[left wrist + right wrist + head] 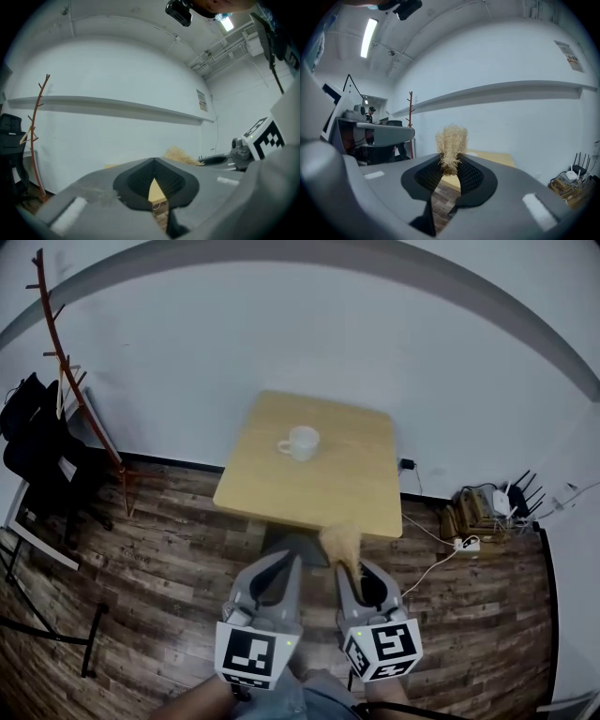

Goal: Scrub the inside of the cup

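Fingers (pixel 474 178) of the right gripper (pixel 450 163) are clamped on the scrubber (pixel 451 140), left gripper (pixel 153 161) closed empty; cup (pixel 299 442), upper centre, is best steadied first.

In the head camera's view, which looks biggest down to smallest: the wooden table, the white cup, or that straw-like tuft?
1. Wooden table, by far the largest.
2. Straw-like tuft and white cup look about alike; the tuft sits nearer the camera, so I won't rank them.

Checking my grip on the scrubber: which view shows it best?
Right gripper view: the scrubber sits centred and close, pinched by the right gripper. Head view shows it small from above; left gripper view, only a tuft.
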Demonstrator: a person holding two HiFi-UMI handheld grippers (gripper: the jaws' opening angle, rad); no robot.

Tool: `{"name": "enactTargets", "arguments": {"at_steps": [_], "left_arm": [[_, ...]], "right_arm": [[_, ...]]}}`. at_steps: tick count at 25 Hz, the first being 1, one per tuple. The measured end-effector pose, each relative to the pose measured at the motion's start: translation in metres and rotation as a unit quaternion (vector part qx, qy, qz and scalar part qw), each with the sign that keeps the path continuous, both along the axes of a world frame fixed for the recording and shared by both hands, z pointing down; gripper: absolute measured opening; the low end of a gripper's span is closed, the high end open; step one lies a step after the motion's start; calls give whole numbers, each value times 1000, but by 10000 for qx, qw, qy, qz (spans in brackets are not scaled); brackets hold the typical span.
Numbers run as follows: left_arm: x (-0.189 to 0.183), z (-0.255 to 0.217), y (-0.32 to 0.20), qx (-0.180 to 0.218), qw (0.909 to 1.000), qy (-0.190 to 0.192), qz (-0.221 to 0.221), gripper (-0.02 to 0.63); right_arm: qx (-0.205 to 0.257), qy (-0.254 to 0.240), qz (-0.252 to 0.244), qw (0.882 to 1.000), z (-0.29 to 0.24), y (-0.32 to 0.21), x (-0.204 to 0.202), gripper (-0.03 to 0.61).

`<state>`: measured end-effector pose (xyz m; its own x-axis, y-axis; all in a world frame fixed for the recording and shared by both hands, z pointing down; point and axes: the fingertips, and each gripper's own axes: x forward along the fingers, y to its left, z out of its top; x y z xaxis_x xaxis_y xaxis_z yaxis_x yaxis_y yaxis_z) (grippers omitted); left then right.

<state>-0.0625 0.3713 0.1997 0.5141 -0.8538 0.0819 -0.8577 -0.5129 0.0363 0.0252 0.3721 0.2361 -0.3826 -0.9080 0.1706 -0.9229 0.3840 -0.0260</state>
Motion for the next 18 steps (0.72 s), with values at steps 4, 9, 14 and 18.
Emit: {"name": "enactTargets", "arguments": {"at_steps": [4, 9, 14, 18], "left_arm": [[1, 3, -19, -12, 10000, 7, 89, 20], [6, 11, -41, -97, 9999, -9, 133, 20], [9, 21, -73, -212, 9998, -23, 56, 20], [16, 28, -113, -173, 9998, -8, -95, 20]], "right_arm": [[2, 2, 71, 10000, 2, -19, 1, 84], [-31, -14, 147, 9999, 6, -42, 11, 84], [-85, -34, 145, 9999, 12, -76, 23, 84], [-222, -95, 47, 9997, 26, -118, 31, 84]]}}
